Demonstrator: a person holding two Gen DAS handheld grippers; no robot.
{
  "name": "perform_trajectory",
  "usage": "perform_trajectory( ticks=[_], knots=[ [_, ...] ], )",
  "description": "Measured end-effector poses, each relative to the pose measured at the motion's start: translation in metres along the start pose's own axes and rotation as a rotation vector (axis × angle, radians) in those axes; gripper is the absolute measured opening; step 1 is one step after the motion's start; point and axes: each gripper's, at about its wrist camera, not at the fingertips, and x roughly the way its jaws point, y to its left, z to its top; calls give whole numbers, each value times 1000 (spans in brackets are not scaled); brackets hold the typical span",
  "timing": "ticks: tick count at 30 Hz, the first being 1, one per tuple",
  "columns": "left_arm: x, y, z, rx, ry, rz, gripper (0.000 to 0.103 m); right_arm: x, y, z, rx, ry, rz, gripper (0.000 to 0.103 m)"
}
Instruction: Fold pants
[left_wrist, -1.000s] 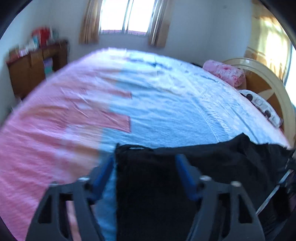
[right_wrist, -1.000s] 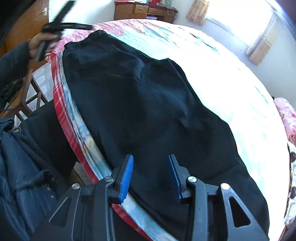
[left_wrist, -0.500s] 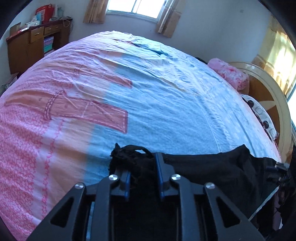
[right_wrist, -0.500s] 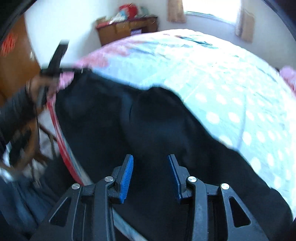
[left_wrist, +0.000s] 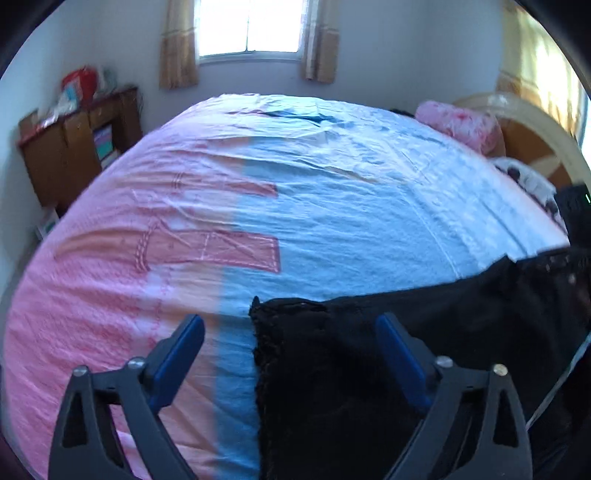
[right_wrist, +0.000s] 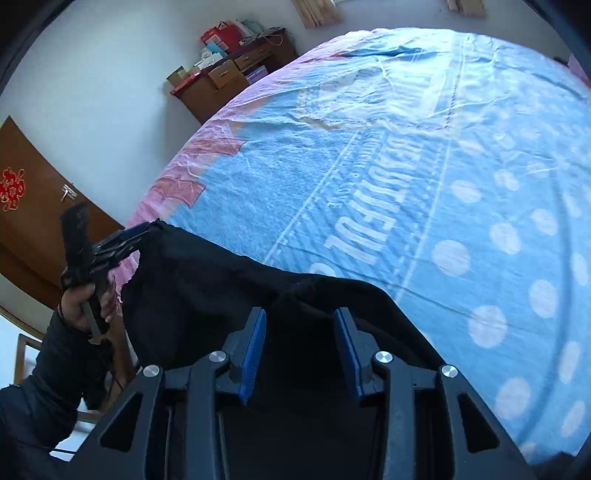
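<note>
Left tongs (left_wrist: 290, 350) opening, black pants (left_wrist: 369, 369) between

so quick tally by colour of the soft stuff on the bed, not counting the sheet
black: 1, the pants
pink: 1, a pillow by the headboard
white with dark marks: 1, another pillow beside it, partly cut off
total: 3
</note>
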Motion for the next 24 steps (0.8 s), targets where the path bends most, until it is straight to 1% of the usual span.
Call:
perform_trajectory(
  ticks=[2, 3, 5, 6, 8, 12, 13, 15, 16, 17, 18, 20, 21, 24],
  knots=[
    [-5, -4, 0, 37, -21, 76, 97, 8, -4, 4, 4, 21, 11, 40],
    [-8, -8, -1, 49, -35, 90, 97, 11, -4, 5, 4, 29, 26, 40],
    [-8, -15, -2, 58, -47, 92, 97, 17, -3, 7, 8, 44, 68, 41],
    [-8, -21, -4, 65, -50, 89, 97, 17, -4, 9, 9, 44, 80, 46],
    [-7, -34, -8, 101, -54, 87, 97, 18, -9, 13, 26, 46, 103, 49],
    [3, -60, -14, 200, -57, 123, 97, 27, -15, 16, 44, 64, 82, 48],
    [4, -64, -15, 211, -56, 122, 97, 29, -16, 16, 47, 68, 71, 46],
    [6, -68, -16, 216, -56, 113, 97, 29, -16, 15, 42, 66, 49, 30],
    [6, -69, -15, 214, -56, 111, 97, 27, -17, 15, 43, 64, 42, 26],
    [7, -70, -15, 213, -55, 109, 97, 26, -20, 14, 46, 62, 39, 14],
    [7, -70, -15, 211, -54, 109, 97, 23, -23, 13, 46, 56, 30, 7],
    [7, -71, -14, 198, -51, 123, 97, 17, -24, 12, 37, 44, 22, 5],
    [7, -71, -14, 192, -51, 126, 97, 11, -22, 14, 18, 25, 1, 4],
    [3, -75, -13, 185, -63, 118, 97, -2, -16, 26, -16, -22, -35, 3]
  ],
)
